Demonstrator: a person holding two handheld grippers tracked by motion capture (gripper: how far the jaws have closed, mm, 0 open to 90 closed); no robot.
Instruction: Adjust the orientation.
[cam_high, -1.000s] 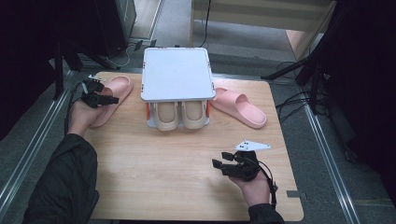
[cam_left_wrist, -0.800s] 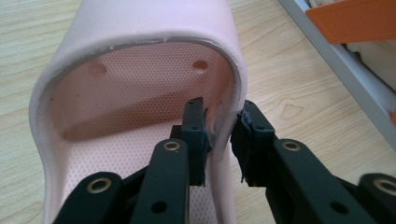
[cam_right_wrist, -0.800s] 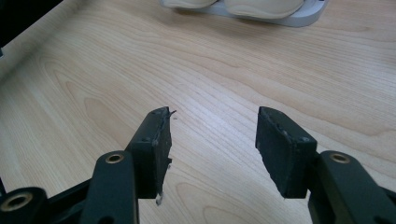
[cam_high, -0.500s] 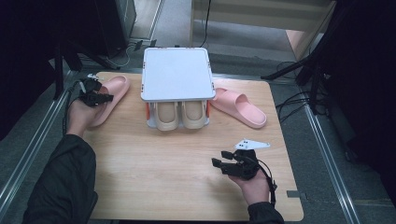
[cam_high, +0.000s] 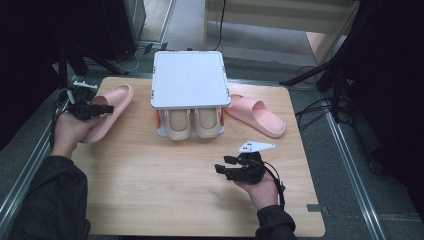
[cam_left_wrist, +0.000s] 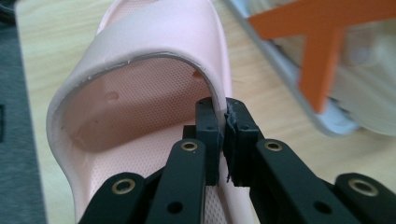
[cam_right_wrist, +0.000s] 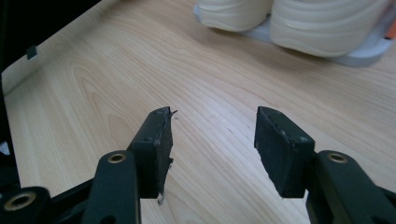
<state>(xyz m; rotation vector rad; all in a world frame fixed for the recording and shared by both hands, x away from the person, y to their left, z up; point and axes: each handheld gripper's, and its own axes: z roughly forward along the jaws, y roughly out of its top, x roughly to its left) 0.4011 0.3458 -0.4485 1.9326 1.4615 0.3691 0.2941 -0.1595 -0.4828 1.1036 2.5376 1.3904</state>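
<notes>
Your tabletop (cam_high: 165, 200) carries everything here, and the white shoe rack (cam_high: 188, 80) stands just beyond and to the right of your left hand-held gripper (cam_high: 97, 109), well ahead of your right one. On the rack's lower tier sit two beige slippers (cam_high: 192, 122), toes toward you; in the right gripper view their pale fronts (cam_right_wrist: 280, 21) lie ahead of the jaws, well apart from them.

The pink slipper (cam_high: 107, 117) you are working on lies at the left of the tabletop, directly under and ahead of your left hand-held gripper. In the left gripper view the jaws of that hand-held gripper (cam_left_wrist: 223, 140) have just closed and are pinching the edge of the slipper's strap (cam_left_wrist: 159, 42) on its right side, one pad inside the strap's arch and the other outside it, with the footbed (cam_left_wrist: 140, 158) beneath them. The rack's orange brace (cam_left_wrist: 322, 51) shows off to the right of the jaws.

The second pink slipper (cam_high: 255, 114) lies beyond your right hand-held gripper (cam_high: 226, 165), to the right of the rack and close beside it.

Your right hand-held gripper (cam_right_wrist: 212, 140) is held above bare wood with its jaws spread wide and nothing between them; they have just eased inward a little
</notes>
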